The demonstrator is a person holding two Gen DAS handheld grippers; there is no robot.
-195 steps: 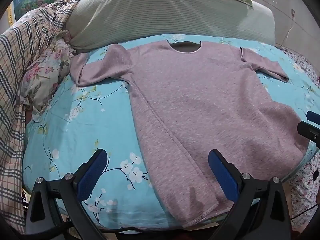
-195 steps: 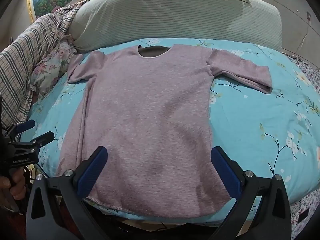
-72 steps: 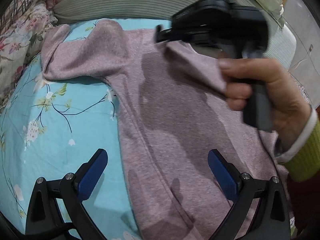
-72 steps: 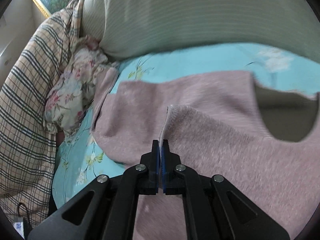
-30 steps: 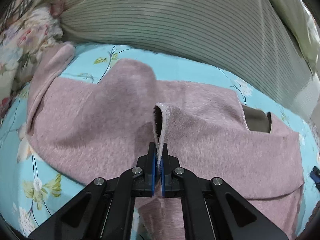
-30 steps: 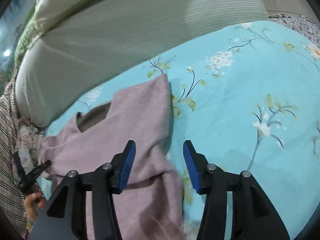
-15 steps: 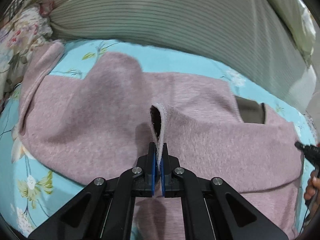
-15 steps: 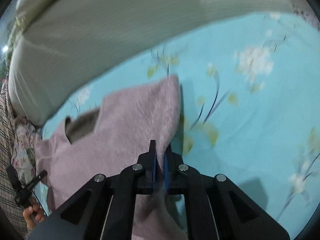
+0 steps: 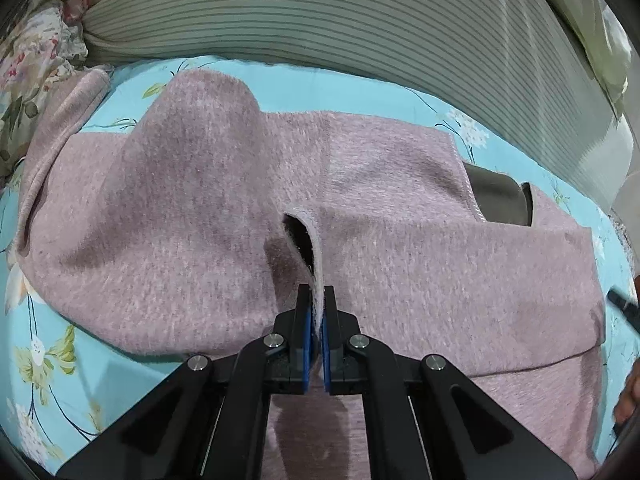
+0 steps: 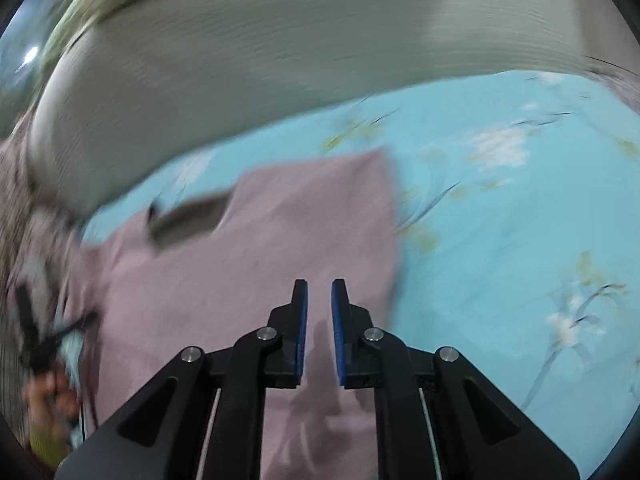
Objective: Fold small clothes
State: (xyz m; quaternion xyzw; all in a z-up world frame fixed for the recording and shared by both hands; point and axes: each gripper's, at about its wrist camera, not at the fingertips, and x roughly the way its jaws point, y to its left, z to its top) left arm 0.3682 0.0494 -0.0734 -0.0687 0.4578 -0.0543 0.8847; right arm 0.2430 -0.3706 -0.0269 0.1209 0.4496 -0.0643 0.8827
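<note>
Left hand-held gripper [image 9: 316,312] pinches my soft, limp shirt [image 9: 400,240] by its cuff, right hand-held gripper [image 10: 319,308] slightly parted, holding nothing.

- A turquoise bed sheet printed with white blossoms and thin dark branches [image 9: 52,364] covers the mattress and fills the lower part of both views.
- A large grey-green bolster with fine horizontal stripes [image 9: 360,20] lies across the head of the bed, touching the sheet's far edge.
- A crumpled floral fabric in cream, pink and green [image 9: 28,52] sits at the bolster's left end.
- The right wrist view is motion-blurred; a bright spot of light [image 10: 31,53] shows at upper left.
</note>
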